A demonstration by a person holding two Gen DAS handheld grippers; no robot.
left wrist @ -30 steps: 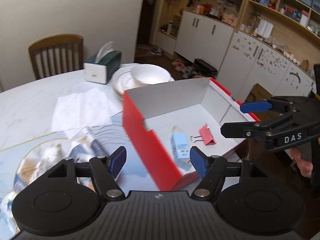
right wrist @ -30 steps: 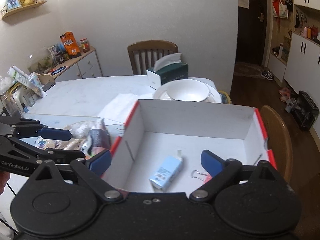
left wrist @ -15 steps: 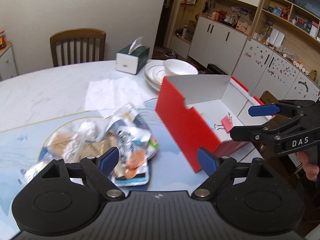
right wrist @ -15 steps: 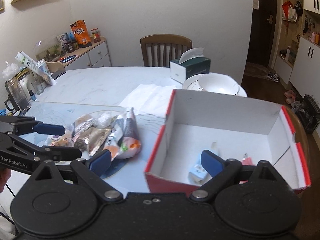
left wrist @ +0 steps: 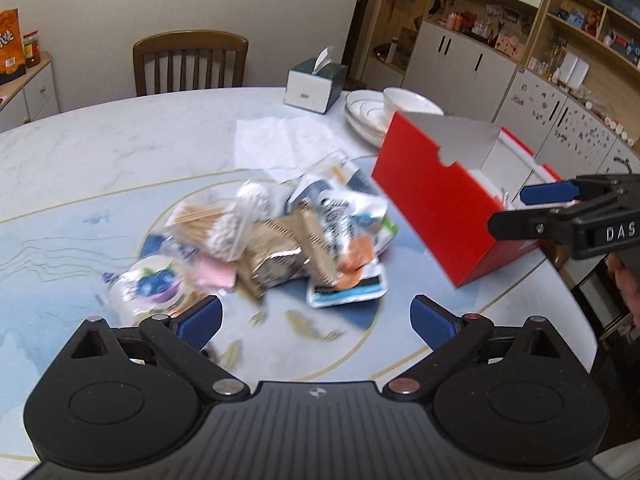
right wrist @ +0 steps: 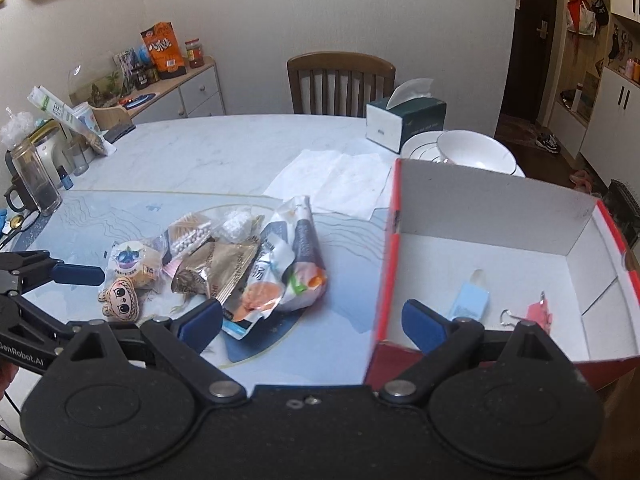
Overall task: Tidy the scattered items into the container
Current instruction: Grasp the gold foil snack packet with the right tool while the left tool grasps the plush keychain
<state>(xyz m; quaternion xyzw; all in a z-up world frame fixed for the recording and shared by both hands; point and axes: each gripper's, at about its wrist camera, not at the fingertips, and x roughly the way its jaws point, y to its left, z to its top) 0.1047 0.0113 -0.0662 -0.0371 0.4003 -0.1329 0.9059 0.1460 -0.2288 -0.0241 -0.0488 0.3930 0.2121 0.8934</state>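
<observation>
A heap of scattered items [left wrist: 280, 240] lies mid-table: snack packets, a bag of cotton swabs [left wrist: 224, 228], a blueberry packet [right wrist: 130, 258] and a bear-face piece [right wrist: 120, 298]. My left gripper [left wrist: 316, 316] hovers just before the heap. Its jaws are opening wide and nothing is between them. Right of the heap stands the red box [right wrist: 480, 204], white inside, holding a small blue carton [right wrist: 470, 296] and a pink binder clip [right wrist: 538, 314]. My right gripper [right wrist: 312, 320] is open and empty over the box's near left corner.
Behind the heap lie paper napkins [right wrist: 336, 180], a tissue box [right wrist: 404, 120] and stacked plates with a bowl [right wrist: 472, 152]. A wooden chair [right wrist: 340, 80] stands at the far side. Glass jars [right wrist: 32, 176] and cups crowd the table's left edge.
Both grippers have swung left, away from over the box and towards the heap. The left jaws have spread much wider. The right jaws have stayed open.
</observation>
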